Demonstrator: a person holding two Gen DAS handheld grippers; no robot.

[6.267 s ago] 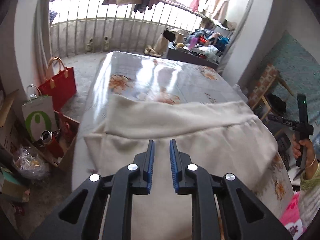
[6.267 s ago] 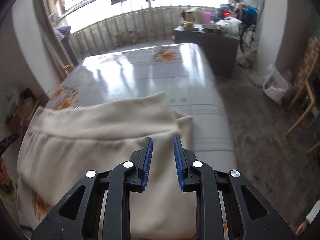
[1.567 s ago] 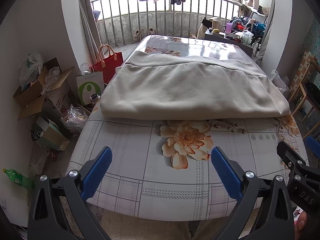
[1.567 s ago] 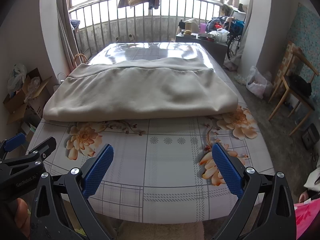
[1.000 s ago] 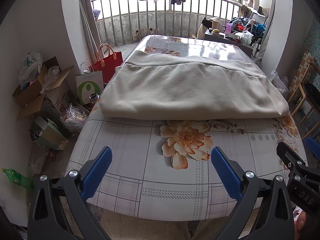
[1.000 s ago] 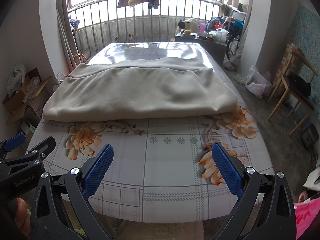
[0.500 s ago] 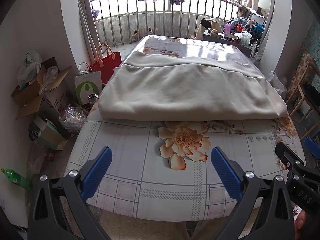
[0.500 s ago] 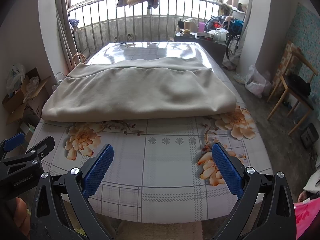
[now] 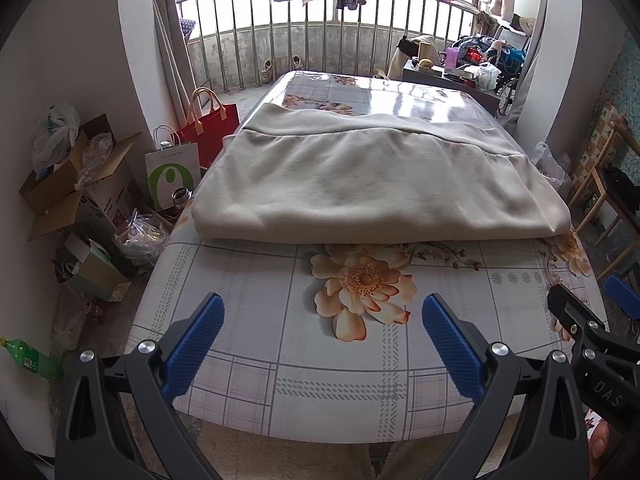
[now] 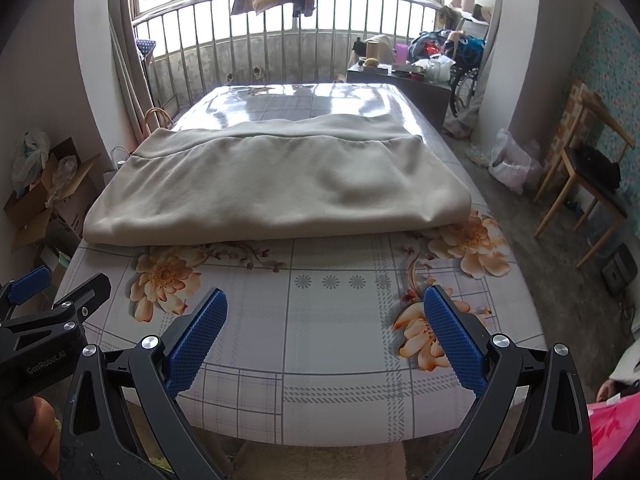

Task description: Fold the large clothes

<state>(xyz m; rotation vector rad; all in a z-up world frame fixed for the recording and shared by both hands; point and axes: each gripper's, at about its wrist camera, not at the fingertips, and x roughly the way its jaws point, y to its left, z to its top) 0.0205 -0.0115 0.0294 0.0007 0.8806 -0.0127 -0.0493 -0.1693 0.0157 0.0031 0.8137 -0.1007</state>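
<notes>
Near us, the left tongs [image 9: 318,332] are wide apart and hold nothing. The right tongs [image 10: 326,326] are wide apart too, with nothing in them. Both hang over the near edge of the surface [image 9: 256,320], which has a flower cloth on it. The near part of it is bare.

Farther away, in the middle of the surface, lies the big cream cloth [image 9: 372,184]. It looks folded over once, with a thick round edge facing us and a band showing at the far side. It is a wide shape, so I think more folds are left.
</notes>
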